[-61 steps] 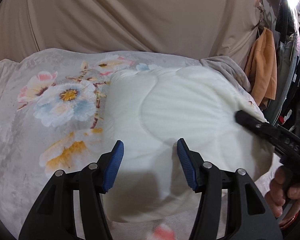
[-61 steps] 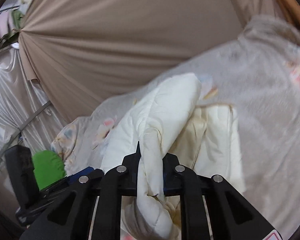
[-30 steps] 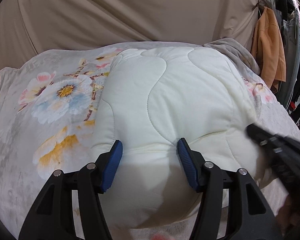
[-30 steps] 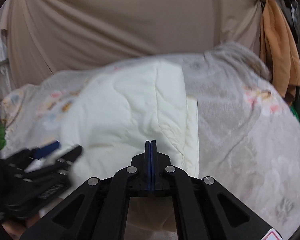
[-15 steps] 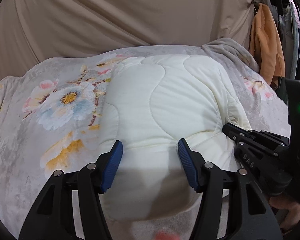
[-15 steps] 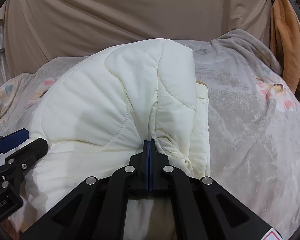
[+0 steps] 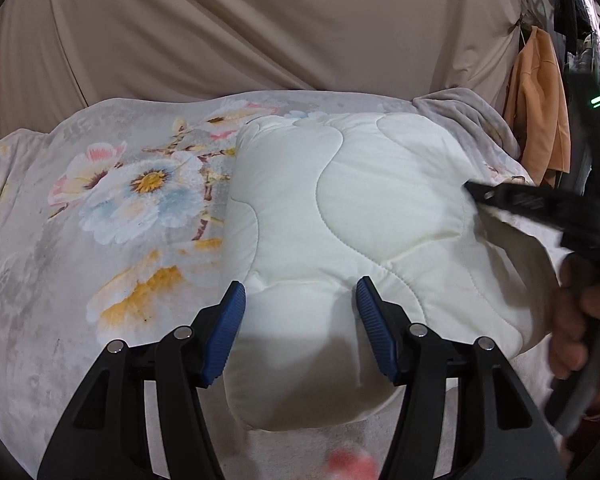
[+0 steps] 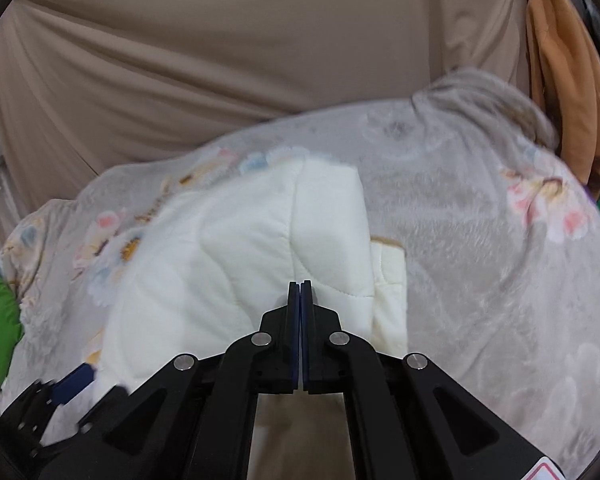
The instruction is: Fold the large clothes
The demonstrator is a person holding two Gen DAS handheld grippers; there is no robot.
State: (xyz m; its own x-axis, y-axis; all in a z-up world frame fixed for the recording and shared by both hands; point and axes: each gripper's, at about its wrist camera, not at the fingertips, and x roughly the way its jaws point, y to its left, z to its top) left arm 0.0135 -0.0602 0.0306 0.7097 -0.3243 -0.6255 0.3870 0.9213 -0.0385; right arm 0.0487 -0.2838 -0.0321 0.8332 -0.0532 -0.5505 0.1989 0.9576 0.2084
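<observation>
We found the quilted white garment [image 7: 340, 216] lying as a thick folded bundle on the floral blanket [image 7: 100, 208] | left gripper [image 7: 300, 308] gaped wide, straddling its near edge | right gripper [image 8: 300, 292] pinched closed, empty | folding judged nearly finished, perhaps tidying left.

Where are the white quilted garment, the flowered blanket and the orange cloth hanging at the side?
white quilted garment [image 7: 340, 208], left wrist view, middle of its top panel.
flowered blanket [image 7: 148, 180], left wrist view, on the big flower.
orange cloth [image 7: 536, 104], left wrist view, its hanging front.
</observation>
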